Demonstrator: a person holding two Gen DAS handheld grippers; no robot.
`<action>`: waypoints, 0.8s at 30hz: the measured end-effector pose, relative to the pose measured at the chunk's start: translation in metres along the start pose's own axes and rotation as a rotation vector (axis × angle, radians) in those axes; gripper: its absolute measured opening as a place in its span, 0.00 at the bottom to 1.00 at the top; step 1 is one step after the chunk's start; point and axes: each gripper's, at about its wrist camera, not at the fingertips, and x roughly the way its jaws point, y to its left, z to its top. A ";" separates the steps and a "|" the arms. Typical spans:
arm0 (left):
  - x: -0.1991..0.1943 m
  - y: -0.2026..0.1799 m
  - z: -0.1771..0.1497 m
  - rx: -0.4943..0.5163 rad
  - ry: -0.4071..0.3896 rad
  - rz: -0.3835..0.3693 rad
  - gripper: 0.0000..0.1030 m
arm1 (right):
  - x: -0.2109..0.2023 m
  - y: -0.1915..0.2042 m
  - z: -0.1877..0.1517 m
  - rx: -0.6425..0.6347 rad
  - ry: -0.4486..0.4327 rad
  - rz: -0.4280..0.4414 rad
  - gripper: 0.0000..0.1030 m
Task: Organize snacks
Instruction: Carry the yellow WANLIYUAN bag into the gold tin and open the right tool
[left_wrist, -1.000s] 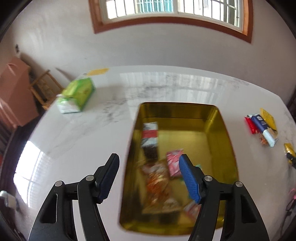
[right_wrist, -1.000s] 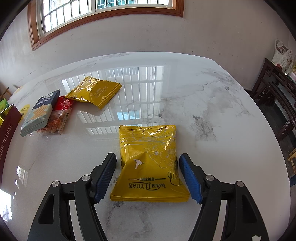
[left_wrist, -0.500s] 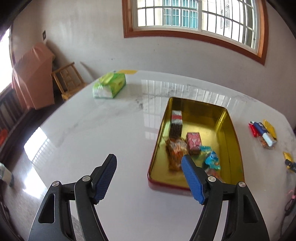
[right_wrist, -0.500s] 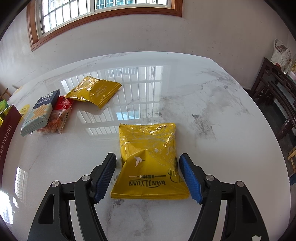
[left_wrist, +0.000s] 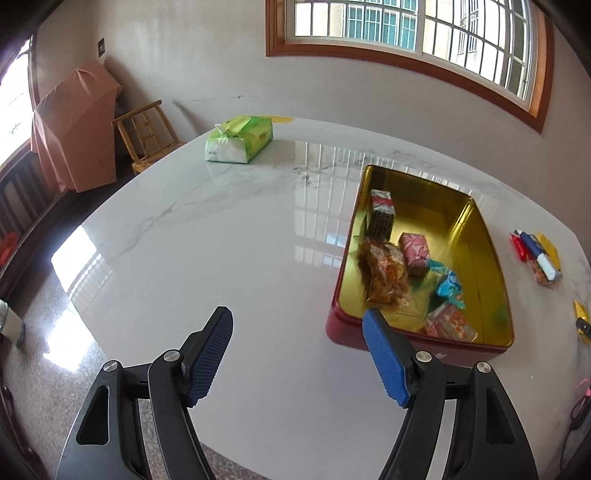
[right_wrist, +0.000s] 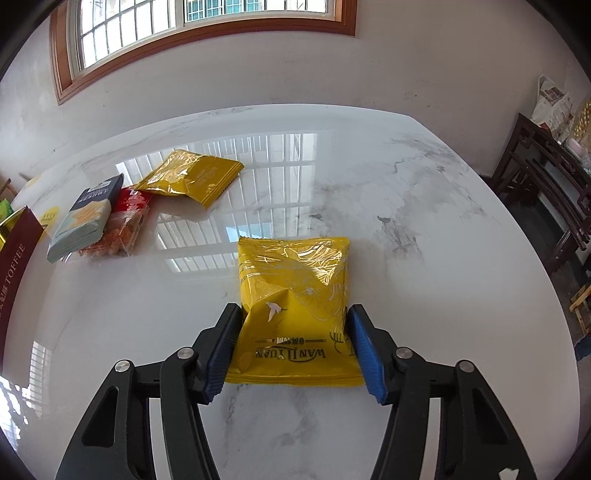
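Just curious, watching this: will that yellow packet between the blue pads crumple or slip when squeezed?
Probably crumples: the yellow packet already shows creases as the right gripper closes on it. Its glossy film looks slippery. It looks puffy, so likely light.

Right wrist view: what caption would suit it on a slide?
Right hand-held gripper closing its jaws around a yellow snack packet on the marble table.

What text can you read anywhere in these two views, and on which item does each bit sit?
"WANLIYUAN": on the yellow packet between the right gripper's closing jaws, upside down to the camera.
"TOFFEE": on the dark red tin wall at the left edge.
Blue-grey packet: label too small to read.
Far yellow packet: print blurred.
Snacks in the tin, green tissue pack: unreadable.
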 end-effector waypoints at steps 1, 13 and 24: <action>0.001 0.001 -0.001 0.000 0.006 -0.007 0.71 | -0.002 0.002 -0.002 0.001 0.001 0.000 0.53; 0.009 0.012 -0.007 -0.027 0.045 -0.010 0.77 | -0.044 0.071 -0.001 -0.137 -0.055 0.091 0.52; 0.007 0.027 -0.007 -0.053 0.042 0.008 0.83 | -0.099 0.206 0.013 -0.342 -0.097 0.371 0.52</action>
